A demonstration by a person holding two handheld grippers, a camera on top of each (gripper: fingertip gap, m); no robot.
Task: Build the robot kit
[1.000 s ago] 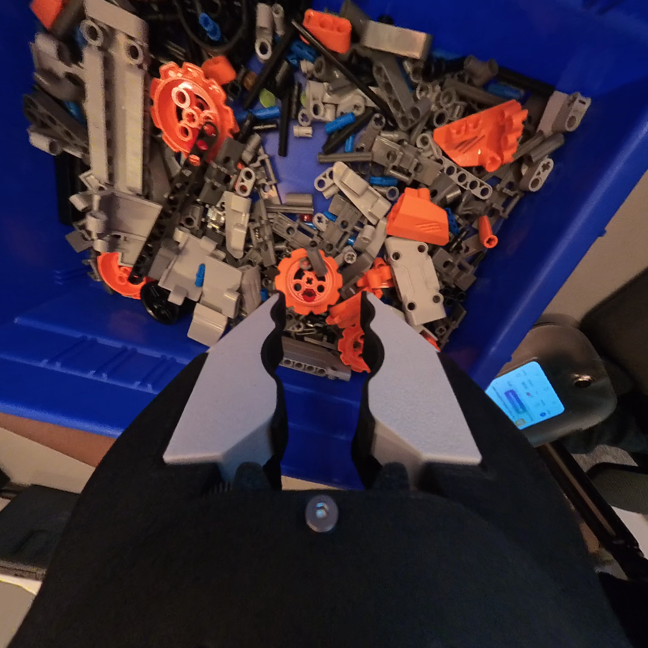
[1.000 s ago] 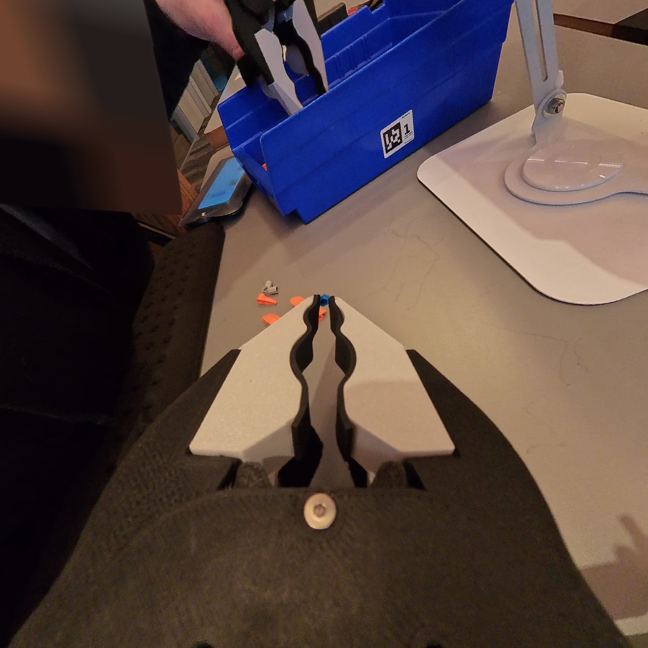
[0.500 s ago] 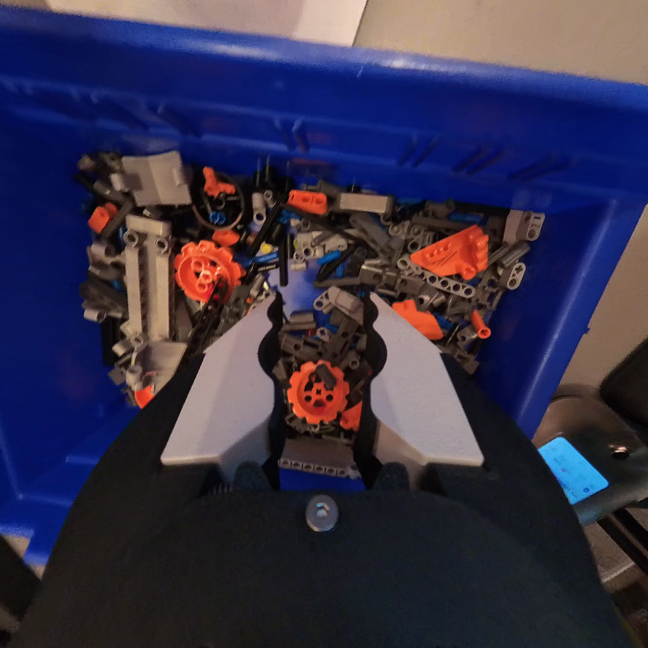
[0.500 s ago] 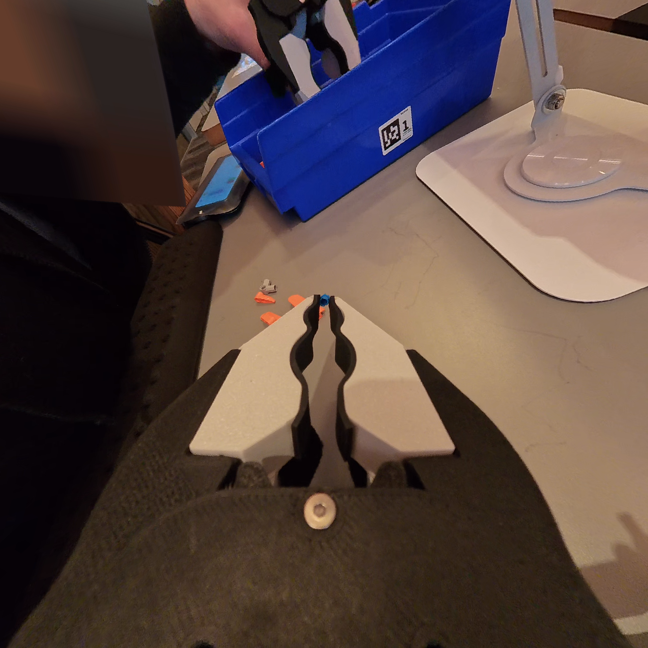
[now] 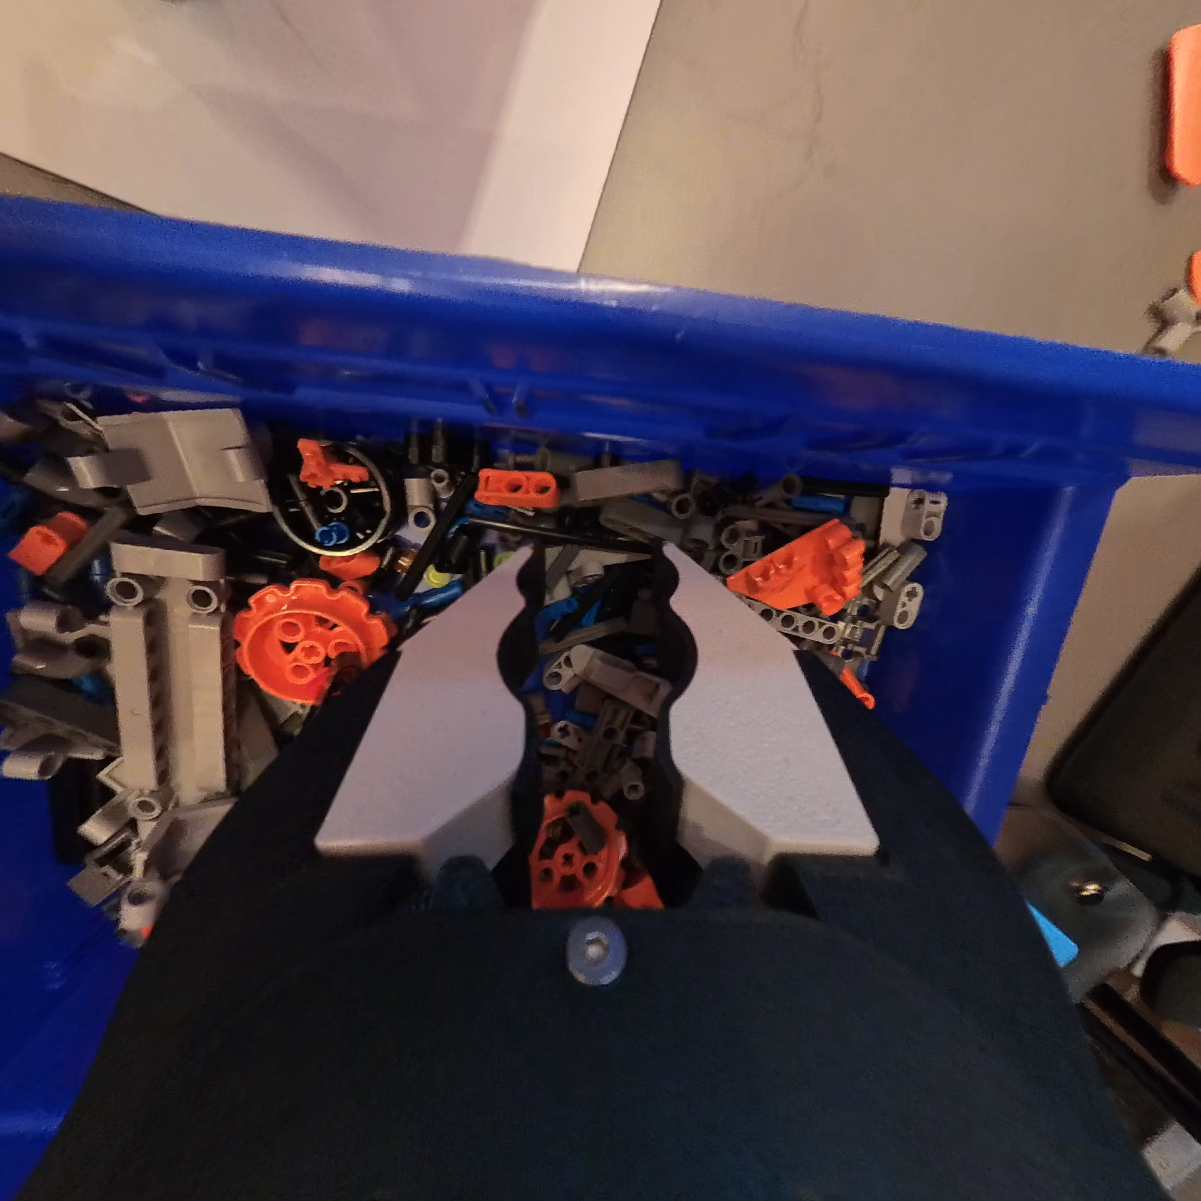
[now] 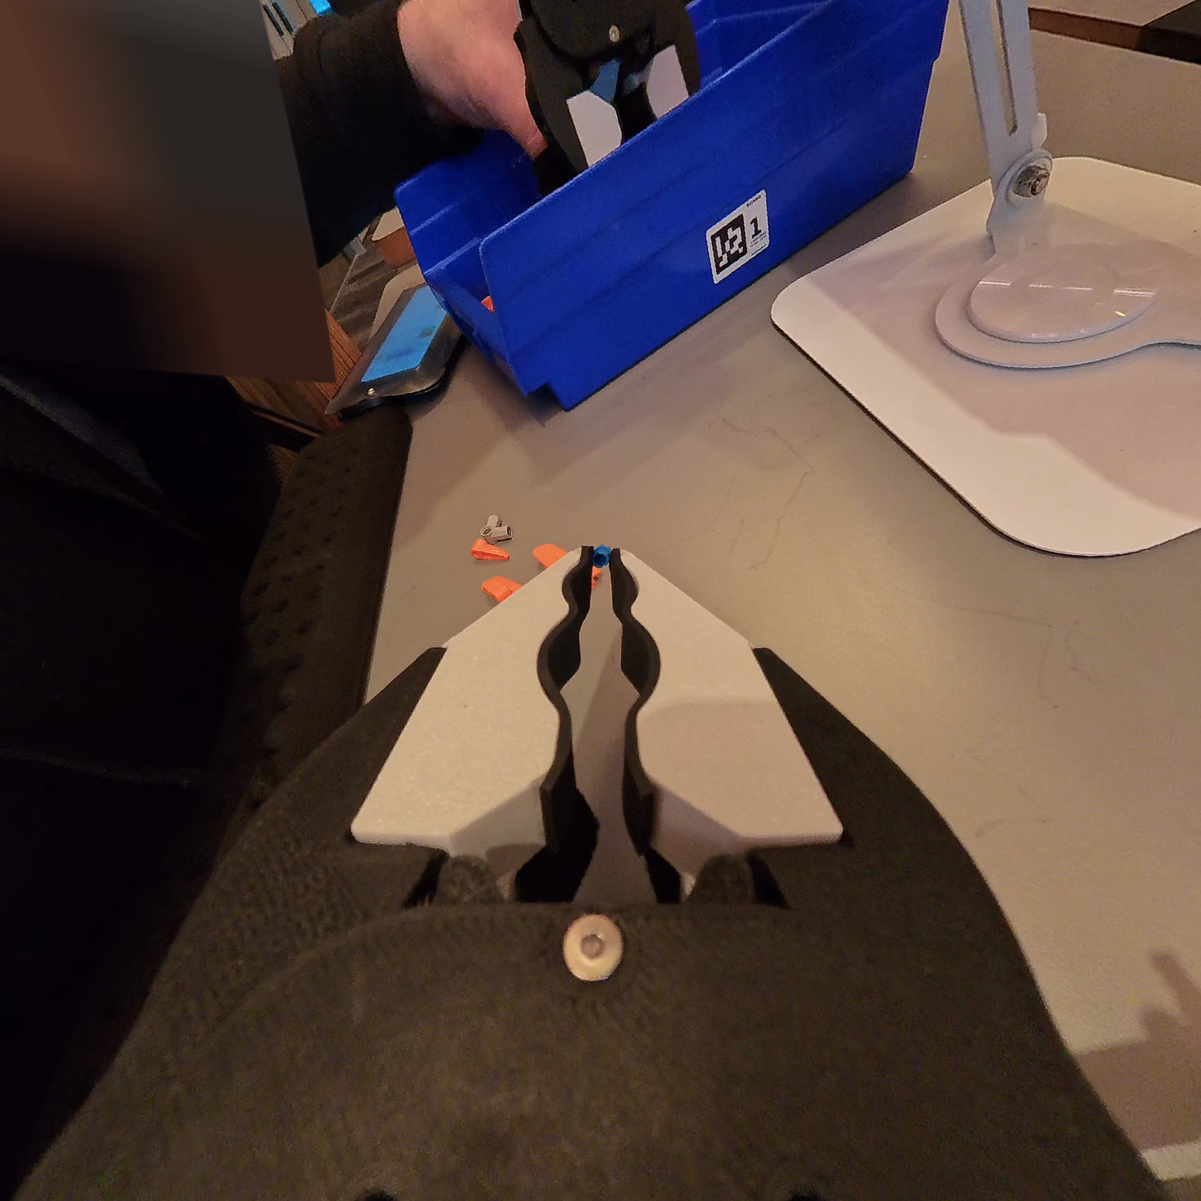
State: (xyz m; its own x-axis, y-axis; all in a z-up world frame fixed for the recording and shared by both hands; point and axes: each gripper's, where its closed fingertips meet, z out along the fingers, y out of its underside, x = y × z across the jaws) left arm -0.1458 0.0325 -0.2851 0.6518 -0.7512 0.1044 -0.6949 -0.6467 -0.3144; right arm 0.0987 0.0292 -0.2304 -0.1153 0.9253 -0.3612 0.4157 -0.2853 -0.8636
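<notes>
My left gripper (image 5: 594, 559) is open and reaches down into a blue bin (image 5: 585, 338) full of grey, black and orange building parts. Its tips hang over grey and blue pieces at the bin's far wall. An orange gear (image 5: 572, 851) lies between the finger bases, and a larger orange gear (image 5: 305, 640) lies to the left. My right gripper (image 6: 601, 554) is shut on a small blue pin (image 6: 601, 555) just above the grey table (image 6: 845, 650). The left gripper shows in the right wrist view (image 6: 611, 97), held by a hand inside the bin (image 6: 650, 260).
Small orange pieces (image 6: 490, 552) and a grey connector (image 6: 497, 529) lie on the table left of my right gripper's tips. A white stand base (image 6: 1014, 390) sits at the right. A phone with a lit screen (image 6: 406, 344) lies left of the bin. About 25 centimetres separates my left fingertips from my right.
My left gripper has moved deeper and farther across the bin, so the small orange gear now lies near the finger bases. My right gripper has stayed still, holding the blue pin.
</notes>
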